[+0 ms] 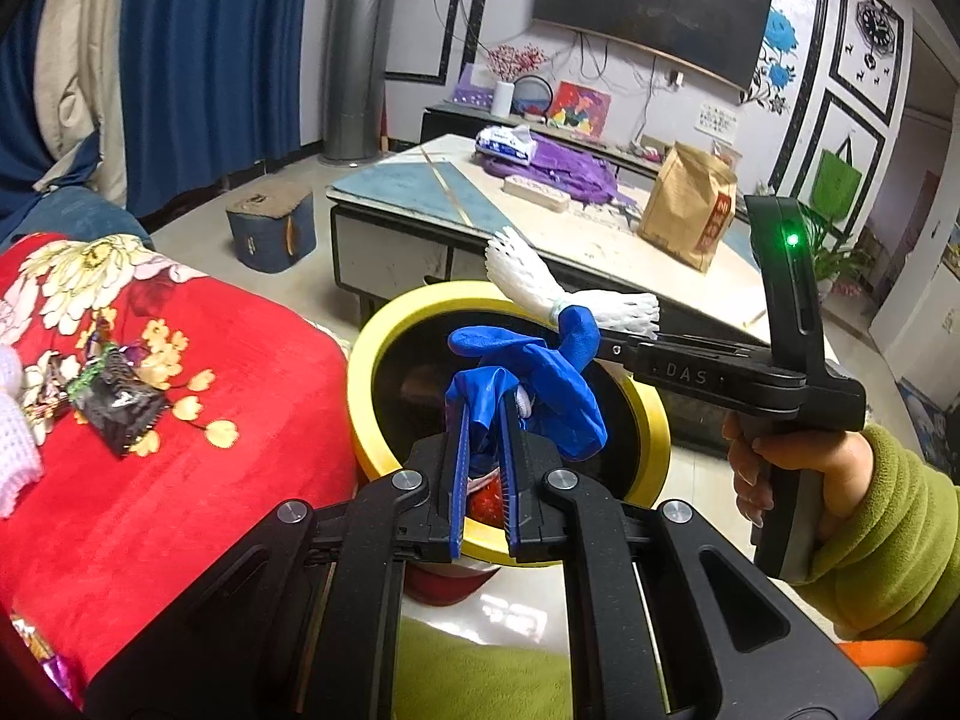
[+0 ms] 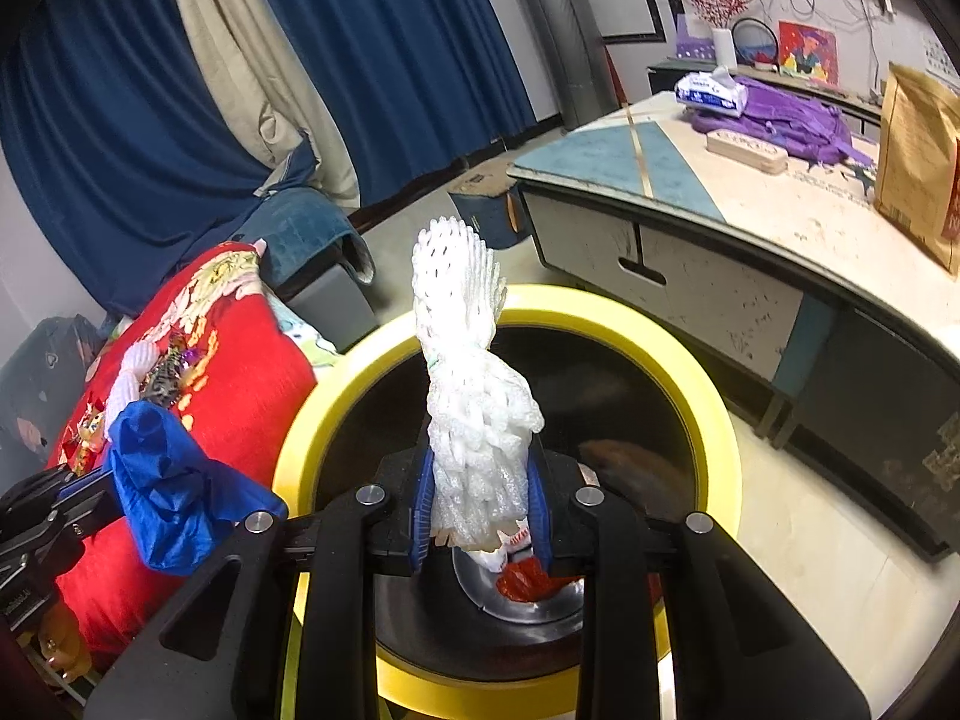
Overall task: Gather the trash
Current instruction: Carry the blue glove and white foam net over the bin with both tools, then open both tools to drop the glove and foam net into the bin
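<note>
The left hand-held gripper was clamped tight on a crumpled blue glove, which hung over the open mouth of a yellow-rimmed bin with a dark inside. The right hand-held gripper gripped a twisted white foam net sleeve between its pads, the sleeve standing up above the same bin. At the bottom of the bin lay a red scrap beside some white scraps. To the left of the bin, a red flowered blanket carried a dark crumpled wrapper and more small litter. Behind the bin stood a low surface bearing a brown paper bag, a purple bag and a pack of tissues.
</note>
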The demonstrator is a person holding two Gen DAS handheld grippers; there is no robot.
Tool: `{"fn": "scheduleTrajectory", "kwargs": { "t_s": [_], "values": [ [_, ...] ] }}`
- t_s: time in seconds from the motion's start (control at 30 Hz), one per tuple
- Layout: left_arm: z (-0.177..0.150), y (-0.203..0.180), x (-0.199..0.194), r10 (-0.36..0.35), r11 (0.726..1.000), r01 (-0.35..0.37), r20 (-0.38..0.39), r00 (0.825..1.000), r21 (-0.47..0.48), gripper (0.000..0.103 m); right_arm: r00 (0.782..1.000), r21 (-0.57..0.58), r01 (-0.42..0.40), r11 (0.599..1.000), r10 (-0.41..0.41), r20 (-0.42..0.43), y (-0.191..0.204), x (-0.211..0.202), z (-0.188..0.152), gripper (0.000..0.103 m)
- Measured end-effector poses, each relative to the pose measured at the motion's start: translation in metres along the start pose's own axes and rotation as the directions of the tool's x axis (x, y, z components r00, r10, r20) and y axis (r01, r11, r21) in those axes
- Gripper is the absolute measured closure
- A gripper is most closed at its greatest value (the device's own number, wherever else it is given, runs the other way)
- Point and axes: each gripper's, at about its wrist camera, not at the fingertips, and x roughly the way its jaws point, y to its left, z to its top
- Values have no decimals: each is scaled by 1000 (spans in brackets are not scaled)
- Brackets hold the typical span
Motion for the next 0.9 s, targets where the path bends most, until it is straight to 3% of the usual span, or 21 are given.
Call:
{"fn": "scheduleTrajectory", "kwargs": {
  "t_s": [0.27,0.5,0.6,0.7,0.9],
  "values": [
    [-3,-10,17,-2,999,3,-41,999,40,98,1000,50,8,999,-8,-6,-17,2,-6,73],
    [-1,-5,23,-13,1000,14,-52,999,10,95,1000,80,21,997,-22,6,-27,0,-7,63],
    [-2,0,19,-11,1000,10,-43,999,-18,69,1000,87,26,996,-27,12,-27,-1,-5,57],
    [-2,6,14,0,999,-1,-27,1000,-45,61,999,87,28,996,-30,22,-26,-3,-4,52],
    [1,17,-3,62,994,-59,25,998,-95,11,997,80,32,996,-38,67,-19,-12,0,41]
  ]
}}
